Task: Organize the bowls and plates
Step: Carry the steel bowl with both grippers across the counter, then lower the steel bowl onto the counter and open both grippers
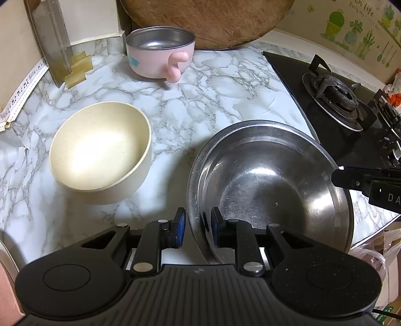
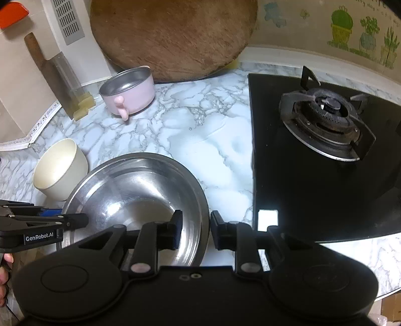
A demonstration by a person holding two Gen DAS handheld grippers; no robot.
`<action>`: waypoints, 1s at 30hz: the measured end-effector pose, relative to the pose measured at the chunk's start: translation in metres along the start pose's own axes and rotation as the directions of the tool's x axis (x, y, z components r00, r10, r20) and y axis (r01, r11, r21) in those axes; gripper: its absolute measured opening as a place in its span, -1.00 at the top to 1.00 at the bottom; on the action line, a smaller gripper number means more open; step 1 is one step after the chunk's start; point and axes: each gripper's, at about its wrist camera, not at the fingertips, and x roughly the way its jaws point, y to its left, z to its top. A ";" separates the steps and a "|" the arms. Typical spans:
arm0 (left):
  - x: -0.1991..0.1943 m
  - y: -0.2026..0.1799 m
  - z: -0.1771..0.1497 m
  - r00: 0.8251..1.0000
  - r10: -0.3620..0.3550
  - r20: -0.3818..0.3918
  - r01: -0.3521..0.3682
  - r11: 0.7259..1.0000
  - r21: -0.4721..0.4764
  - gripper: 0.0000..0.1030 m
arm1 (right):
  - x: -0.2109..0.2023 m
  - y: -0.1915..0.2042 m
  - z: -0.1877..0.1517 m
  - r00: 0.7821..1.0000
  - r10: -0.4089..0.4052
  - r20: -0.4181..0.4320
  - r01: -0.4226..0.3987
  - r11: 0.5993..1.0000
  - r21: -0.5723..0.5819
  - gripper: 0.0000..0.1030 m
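Left wrist view showed my left tool (image 1: 195, 227) with its fingers on both sides of the steel bowl's (image 1: 270, 175) rim. My right tool (image 2: 194, 232) straddled the far rim. I could not tell if either squeezed. It sat on the bench (image 1: 188, 100) beside the cream bowl (image 1: 100, 148).

Ahead of me a marble-patterned countertop (image 2: 200, 140) runs to the back wall. A big round wooden chopping board (image 2: 173, 37) leans upright against that wall, its lower edge on the counter. Off to my left a cleaver (image 2: 60, 75) with a wooden handle stands blade-down against the side wall, and a small yellowish block (image 2: 84, 106) sits at its foot. Behind it I see a white panel with a grey vent grille (image 2: 67, 21). To my right lies a black glass gas hob (image 2: 325, 175) with a dark burner (image 2: 325, 112) and pan support. Cactus and potted-plant stickers (image 2: 363, 32) decorate the wall above it.
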 end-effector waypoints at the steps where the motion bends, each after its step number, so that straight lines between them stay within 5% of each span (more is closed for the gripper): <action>1: -0.001 0.001 0.000 1.000 -0.002 0.001 0.002 1.000 -0.001 0.60 | -0.001 0.001 0.001 1.000 0.000 0.002 0.000 1.000 -0.004 0.50; 9: -0.022 0.015 -0.003 0.999 -0.024 0.036 0.025 1.000 -0.010 0.40 | -0.014 0.008 0.003 1.000 0.005 0.026 -0.004 1.000 -0.025 0.34; 13: -0.042 0.024 -0.003 0.995 -0.031 0.097 0.034 0.999 -0.029 -0.22 | -0.025 0.019 0.005 0.998 0.021 0.053 -0.018 0.998 -0.055 0.15; 19: -0.069 0.034 0.002 0.985 -0.050 0.165 0.057 0.998 -0.040 -0.26 | -0.040 0.034 0.010 0.995 0.052 0.087 -0.045 0.996 -0.083 -0.05; 30: -0.113 0.050 0.022 0.943 -0.029 0.331 0.053 0.997 -0.062 -0.51 | -0.068 0.064 0.035 0.968 0.145 0.205 -0.110 0.979 -0.172 -0.93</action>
